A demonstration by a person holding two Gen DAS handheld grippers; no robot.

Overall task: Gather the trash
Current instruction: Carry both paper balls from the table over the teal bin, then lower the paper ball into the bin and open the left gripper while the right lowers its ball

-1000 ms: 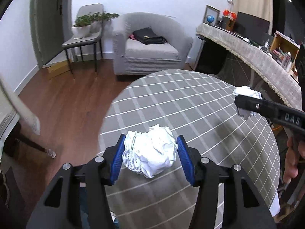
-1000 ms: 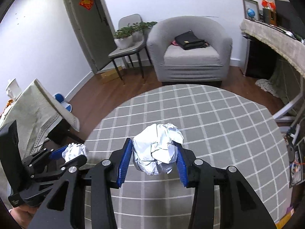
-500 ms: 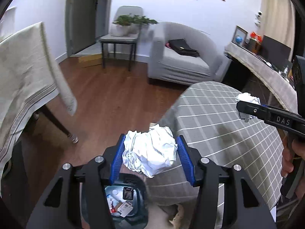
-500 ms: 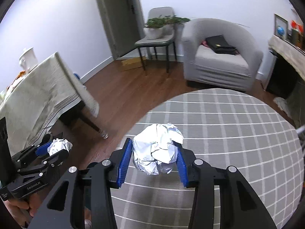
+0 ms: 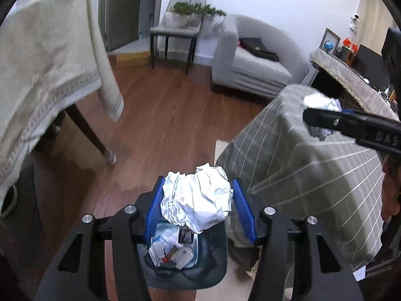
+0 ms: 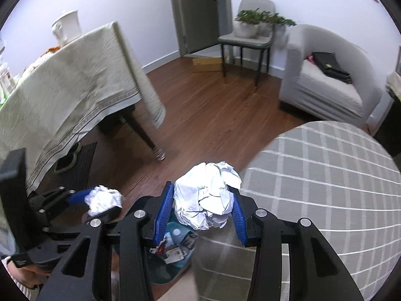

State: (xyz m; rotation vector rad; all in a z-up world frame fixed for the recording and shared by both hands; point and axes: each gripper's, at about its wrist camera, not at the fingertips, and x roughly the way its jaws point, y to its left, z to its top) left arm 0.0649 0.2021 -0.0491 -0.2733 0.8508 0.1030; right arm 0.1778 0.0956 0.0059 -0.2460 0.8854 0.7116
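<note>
My left gripper (image 5: 198,208) is shut on a crumpled white paper ball (image 5: 198,200) and holds it right above a dark teal trash bin (image 5: 213,263) on the floor, which holds several scraps. My right gripper (image 6: 201,213) is shut on a second crumpled paper ball (image 6: 208,198), at the edge of the round table, above the same bin (image 6: 160,271). The left gripper with its ball (image 6: 102,199) shows at lower left in the right wrist view. The right gripper with its ball (image 5: 322,102) shows at right in the left wrist view.
A round table with a grey checked cloth (image 6: 325,188) stands at right. A table with a cream cloth (image 6: 62,82) stands at left, one leg (image 6: 147,143) near the bin. A grey armchair (image 6: 325,75) and a chair with plants (image 6: 248,35) stand behind.
Both grippers have swung left off the round table with their paper balls. The left one has come over the trash bin, the right one to the table's edge.
</note>
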